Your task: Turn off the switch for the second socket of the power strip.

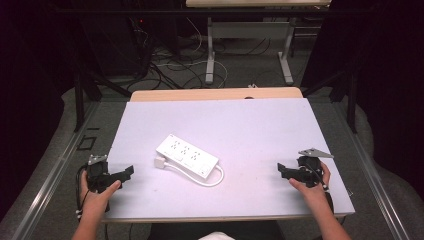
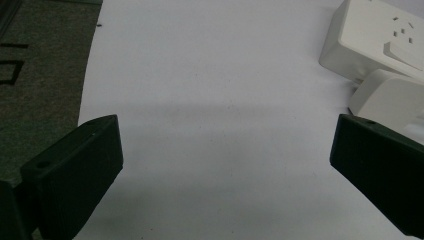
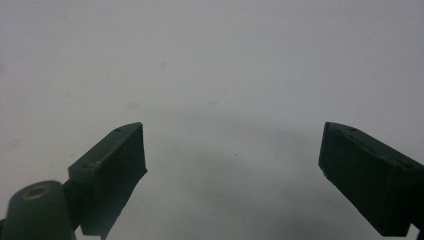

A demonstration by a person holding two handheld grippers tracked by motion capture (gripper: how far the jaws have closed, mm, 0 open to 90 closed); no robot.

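Both jaws wide and empty on left gripper (image 1: 127,171) and right gripper (image 1: 281,168); power strip (image 1: 187,156) between, slanted lengthwise, nearer the left.

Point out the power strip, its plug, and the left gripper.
power strip (image 1: 187,153), high view, middle of its socket face.
plug (image 1: 159,162), high view, top of the white plug body.
left gripper (image 1: 127,171), high view, gap between its open jaw tips.
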